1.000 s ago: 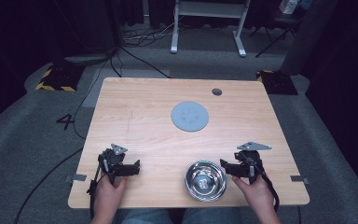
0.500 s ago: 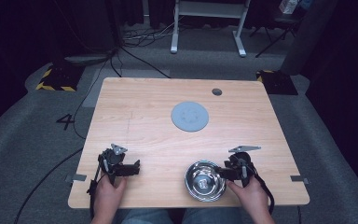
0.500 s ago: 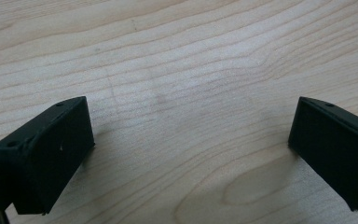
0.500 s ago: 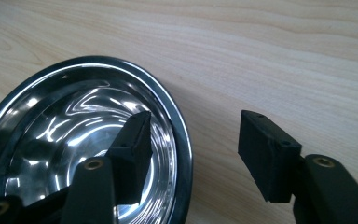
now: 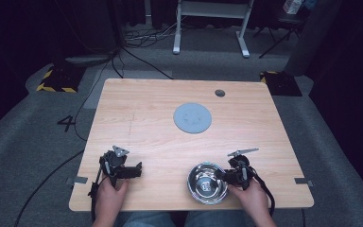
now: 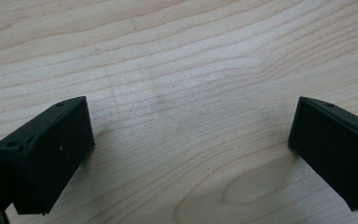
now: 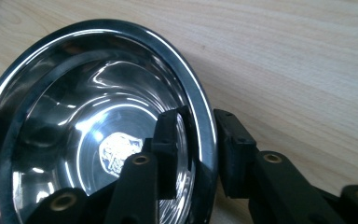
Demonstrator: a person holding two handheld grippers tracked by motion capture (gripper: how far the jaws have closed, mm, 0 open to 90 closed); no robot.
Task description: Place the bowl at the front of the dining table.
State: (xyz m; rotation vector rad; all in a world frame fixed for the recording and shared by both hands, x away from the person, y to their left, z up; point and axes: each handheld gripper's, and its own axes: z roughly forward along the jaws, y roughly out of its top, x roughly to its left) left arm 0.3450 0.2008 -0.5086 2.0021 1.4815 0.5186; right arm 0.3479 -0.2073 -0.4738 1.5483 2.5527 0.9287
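A shiny steel bowl (image 5: 206, 185) sits near the table's front edge, right of the middle. My right gripper (image 5: 222, 177) is at its right rim. In the right gripper view one jaw is inside the bowl (image 7: 93, 93) and the other outside, and the right gripper (image 7: 199, 125) has just been closing, with its pads now against the rim. My left gripper (image 5: 137, 170) rests low over the wood at the front left. Its jaws stand wide apart in the left gripper view, and the left gripper (image 6: 191, 144) has only bare wood between them.
A flat grey round disc (image 5: 192, 117) lies at the middle of the wooden table (image 5: 142, 109), and a small dark round hole (image 5: 220, 93) is near the far right edge. Dark floor, cables and stand legs surround the table.
My right gripper has come left and down onto the bowl's right rim, and its jaws have narrowed around that rim. The left gripper has stayed where it was.
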